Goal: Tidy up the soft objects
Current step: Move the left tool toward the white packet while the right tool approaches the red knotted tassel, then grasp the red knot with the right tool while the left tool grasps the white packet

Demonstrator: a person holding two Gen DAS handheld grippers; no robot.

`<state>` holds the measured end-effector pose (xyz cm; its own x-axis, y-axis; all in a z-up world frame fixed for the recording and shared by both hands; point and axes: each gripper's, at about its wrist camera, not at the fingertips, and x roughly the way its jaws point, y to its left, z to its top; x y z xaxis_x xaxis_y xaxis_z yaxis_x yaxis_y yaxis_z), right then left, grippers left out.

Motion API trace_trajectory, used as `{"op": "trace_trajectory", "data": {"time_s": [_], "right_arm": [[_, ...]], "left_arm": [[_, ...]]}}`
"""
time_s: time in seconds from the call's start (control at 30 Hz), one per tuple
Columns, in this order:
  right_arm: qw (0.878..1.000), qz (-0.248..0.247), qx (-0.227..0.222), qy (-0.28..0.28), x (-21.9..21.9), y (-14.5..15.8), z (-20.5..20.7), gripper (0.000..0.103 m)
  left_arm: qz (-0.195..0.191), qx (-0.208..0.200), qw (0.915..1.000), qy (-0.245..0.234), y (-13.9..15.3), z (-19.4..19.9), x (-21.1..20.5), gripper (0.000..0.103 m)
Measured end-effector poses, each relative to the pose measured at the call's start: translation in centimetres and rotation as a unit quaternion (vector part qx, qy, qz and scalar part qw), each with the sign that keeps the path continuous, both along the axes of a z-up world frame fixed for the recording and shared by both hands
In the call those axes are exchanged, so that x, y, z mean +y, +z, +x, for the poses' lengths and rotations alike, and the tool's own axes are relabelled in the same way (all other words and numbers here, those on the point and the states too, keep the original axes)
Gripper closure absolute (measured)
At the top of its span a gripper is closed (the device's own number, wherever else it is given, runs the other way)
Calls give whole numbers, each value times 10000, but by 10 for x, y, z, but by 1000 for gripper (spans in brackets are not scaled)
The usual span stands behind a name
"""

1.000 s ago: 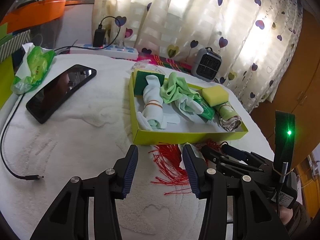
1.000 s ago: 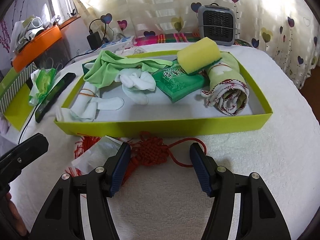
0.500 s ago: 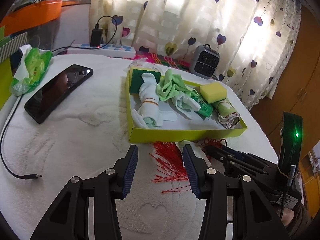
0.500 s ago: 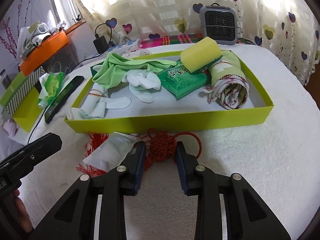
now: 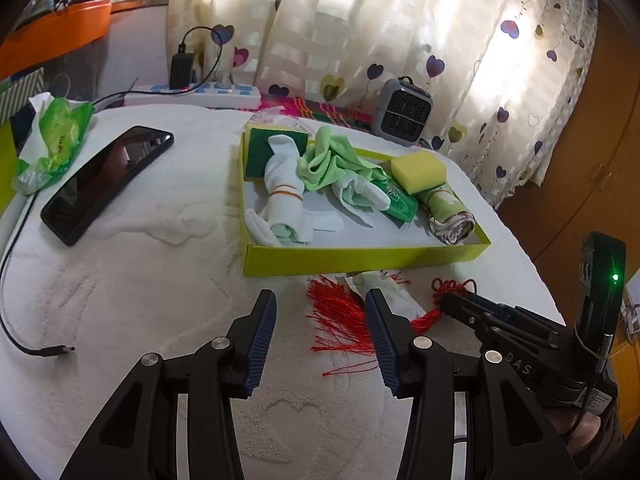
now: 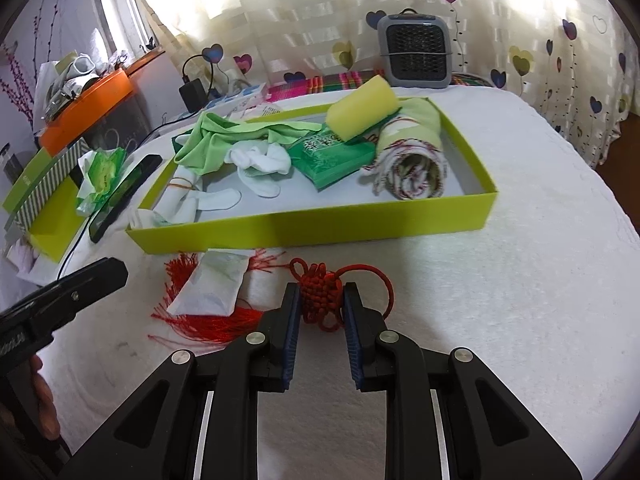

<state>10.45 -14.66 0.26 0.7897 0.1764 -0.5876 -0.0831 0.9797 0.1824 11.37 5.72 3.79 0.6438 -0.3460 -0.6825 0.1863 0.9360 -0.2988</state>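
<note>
Hiding red tassel, white sachet

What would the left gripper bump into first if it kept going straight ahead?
Probably the white bedspread itself, since the open left gripper points down at it. Beyond that stands the green tray; depth is hard to judge.

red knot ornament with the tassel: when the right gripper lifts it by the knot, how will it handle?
Likely floppy: the red knot ornament is woven cord, so the tassel should dangle and trail. Probably light. The white packet lying across its strands may get dragged. The right gripper, shut on the knot, looks secure.
</note>
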Motion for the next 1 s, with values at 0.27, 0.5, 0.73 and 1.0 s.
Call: {"op": "trace_trajectory", "data": {"time_s": [0.27,0.5,0.73,1.0], "right_arm": [[9996,46,55,-289,-30,-4,-18,81],[9985,-29,46,-538,-52,-6,-29,81],[9982,-88,45,-597,-68,-7,-37,81],[9978,-6,76,-664,-83,-9,-38,81]], "left_arm": [[66,61,9997,-216,1,2,-15,58],[249,129,9972,-696,0,7,-46,58],[561,86,9882,-1423,2,12,-90,58],[961,42,9684,-2301,-2,9,-133,58]]}}
